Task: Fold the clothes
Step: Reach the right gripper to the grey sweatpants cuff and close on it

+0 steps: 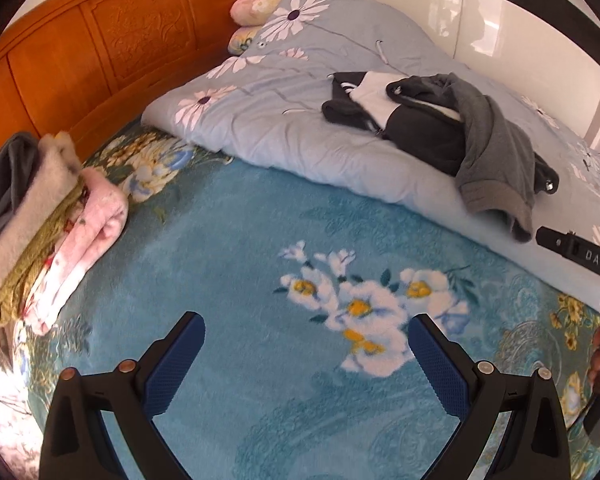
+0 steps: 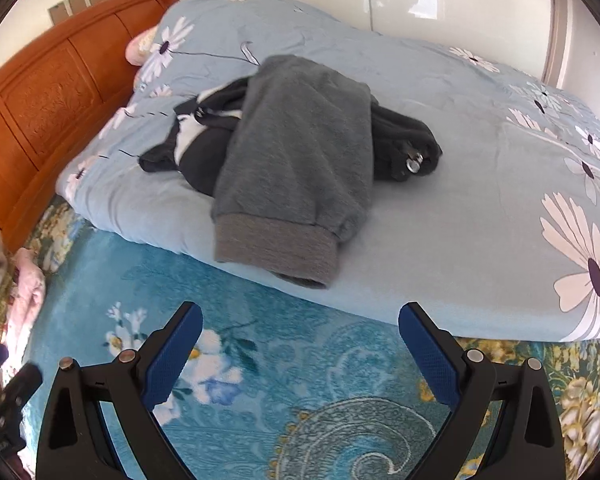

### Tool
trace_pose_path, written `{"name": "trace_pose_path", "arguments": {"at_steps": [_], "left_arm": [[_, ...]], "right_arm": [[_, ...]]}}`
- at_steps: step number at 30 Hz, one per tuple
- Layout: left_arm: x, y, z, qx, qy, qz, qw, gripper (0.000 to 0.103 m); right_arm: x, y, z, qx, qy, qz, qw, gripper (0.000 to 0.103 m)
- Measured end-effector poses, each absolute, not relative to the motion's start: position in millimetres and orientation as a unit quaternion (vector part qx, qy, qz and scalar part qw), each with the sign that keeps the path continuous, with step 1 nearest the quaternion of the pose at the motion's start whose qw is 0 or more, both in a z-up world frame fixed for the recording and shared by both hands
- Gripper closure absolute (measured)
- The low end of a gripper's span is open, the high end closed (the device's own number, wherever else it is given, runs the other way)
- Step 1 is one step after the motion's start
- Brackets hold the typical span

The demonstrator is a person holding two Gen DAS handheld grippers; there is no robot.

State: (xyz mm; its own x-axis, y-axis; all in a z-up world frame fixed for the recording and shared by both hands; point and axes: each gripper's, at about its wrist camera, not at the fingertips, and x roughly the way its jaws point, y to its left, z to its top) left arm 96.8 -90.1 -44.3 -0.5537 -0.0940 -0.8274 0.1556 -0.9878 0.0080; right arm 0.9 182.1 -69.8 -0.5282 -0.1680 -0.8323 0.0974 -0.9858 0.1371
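A grey fleece garment (image 2: 296,168) with a ribbed hem lies draped over a black and white garment (image 2: 196,140) on the light blue quilt (image 2: 460,220). Both also show in the left wrist view, the grey one (image 1: 492,148) over the black and white one (image 1: 404,116). My right gripper (image 2: 300,344) is open and empty above the teal blanket, just short of the grey hem. My left gripper (image 1: 306,352) is open and empty above the flower print. The right gripper's body shows at the right edge of the left wrist view (image 1: 580,256).
A stack of folded clothes (image 1: 48,232), pink, green and cream, sits at the left on the teal floral blanket (image 1: 228,248). An orange wooden headboard (image 1: 100,48) stands behind. Pillows (image 1: 252,8) lie beside the quilt. A white wall runs along the far side.
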Motion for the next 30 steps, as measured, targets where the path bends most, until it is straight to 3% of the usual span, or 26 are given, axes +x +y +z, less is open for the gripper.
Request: {"name": "trace_pose_path", "arguments": {"at_steps": [7,14,15,17,18,30], "left_arm": [[140.6,-133.0,-41.8,0.457,0.102,-0.877,0.107,0.000],[158.0,-150.9,-29.7,0.431,0.144,-0.884,0.110,0.000],[159.1,-152.4,-30.3,0.430,0.150,-0.883,0.110,0.000],[161.3,-155.2,-31.5,0.429,0.161,-0.882,0.109,0.000],[162.3,-156.5,-32.2,0.429,0.166,-0.881,0.109,0.000],[168.8,-163.2,-54.7,0.449,0.193,-0.864,0.118,0.000]], "right_arm": [[-20.5,153.9,-103.8,0.476,0.055,-0.876,0.050,0.004],[-35.7,144.4,-83.8,0.425,0.078,-0.902,0.029,0.010],[-36.9,144.4,-80.2,0.418,0.079,-0.905,0.026,0.012],[-36.8,145.9,-72.6,0.404,0.076,-0.912,0.021,0.034],[-34.8,146.7,-69.1,0.395,0.077,-0.915,0.015,0.037],[-28.6,174.2,-113.8,0.432,0.123,-0.893,-0.022,0.038]]}}
